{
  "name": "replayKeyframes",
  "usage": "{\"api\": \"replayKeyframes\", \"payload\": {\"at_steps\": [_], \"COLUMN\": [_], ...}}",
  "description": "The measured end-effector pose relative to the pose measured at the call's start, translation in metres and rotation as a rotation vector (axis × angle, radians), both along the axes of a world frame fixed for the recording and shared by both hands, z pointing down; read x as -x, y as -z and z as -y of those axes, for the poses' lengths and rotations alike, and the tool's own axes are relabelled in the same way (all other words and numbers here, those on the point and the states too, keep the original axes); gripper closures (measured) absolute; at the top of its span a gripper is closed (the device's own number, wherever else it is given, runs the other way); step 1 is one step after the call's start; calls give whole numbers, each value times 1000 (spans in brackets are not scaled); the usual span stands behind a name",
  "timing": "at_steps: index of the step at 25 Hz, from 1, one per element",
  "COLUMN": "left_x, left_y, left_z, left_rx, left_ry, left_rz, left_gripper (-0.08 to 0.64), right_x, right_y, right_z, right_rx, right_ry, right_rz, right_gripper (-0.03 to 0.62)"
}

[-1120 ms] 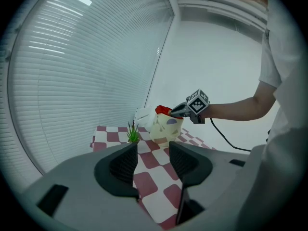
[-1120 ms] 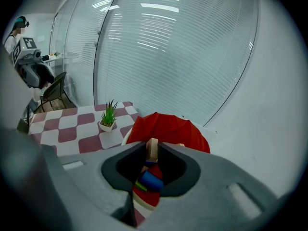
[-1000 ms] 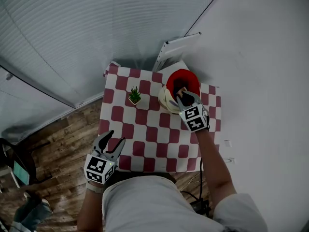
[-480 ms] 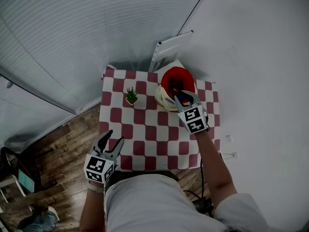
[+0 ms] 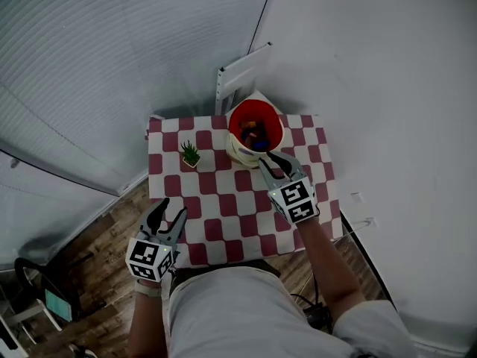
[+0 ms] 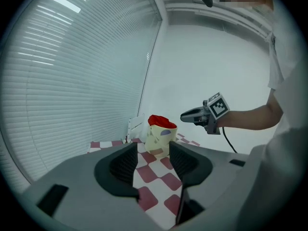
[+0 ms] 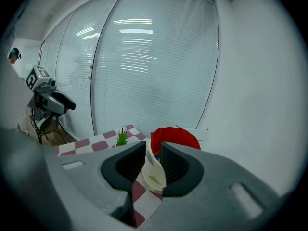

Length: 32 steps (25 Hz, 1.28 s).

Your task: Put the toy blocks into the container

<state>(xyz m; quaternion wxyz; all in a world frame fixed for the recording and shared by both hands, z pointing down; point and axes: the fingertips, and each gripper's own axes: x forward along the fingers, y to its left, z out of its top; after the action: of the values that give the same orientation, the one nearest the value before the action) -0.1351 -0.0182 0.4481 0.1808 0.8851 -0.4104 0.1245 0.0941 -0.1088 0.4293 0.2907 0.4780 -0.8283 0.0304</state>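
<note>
Cream container (image 5: 237, 152) with red lining at the far edge of the checkered tabletop (image 5: 216, 200), right of middle, toy blocks (image 5: 257, 134) inside. Right gripper (image 5: 271, 160) just on the container's near side, jaws nearly pressed together, pinching nothing. Left gripper (image 5: 167, 216) at the near left corner, jaws spread, empty. Small potted plant (image 5: 190, 155) toward the far left corner.
</note>
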Motion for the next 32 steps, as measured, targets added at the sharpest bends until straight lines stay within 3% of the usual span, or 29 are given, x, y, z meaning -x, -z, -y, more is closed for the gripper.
{"api": "replayKeyframes", "payload": {"at_steps": [10, 19, 32], "left_x": [-17, -25, -23], "left_y": [24, 51, 59], "left_z": [4, 7, -3], "left_rx": [-42, -85, -100], "left_ry": [-84, -127, -153], "left_rz": [5, -49, -62], "left_gripper": [371, 371, 371], "right_x": [20, 37, 67], "right_y": [17, 16, 18], "right_z": [-63, -100, -125], "right_rx": [-25, -35, -32], "right_ry": [-34, -59, -45], "right_rz": [170, 270, 315], "right_gripper": [508, 508, 508]}}
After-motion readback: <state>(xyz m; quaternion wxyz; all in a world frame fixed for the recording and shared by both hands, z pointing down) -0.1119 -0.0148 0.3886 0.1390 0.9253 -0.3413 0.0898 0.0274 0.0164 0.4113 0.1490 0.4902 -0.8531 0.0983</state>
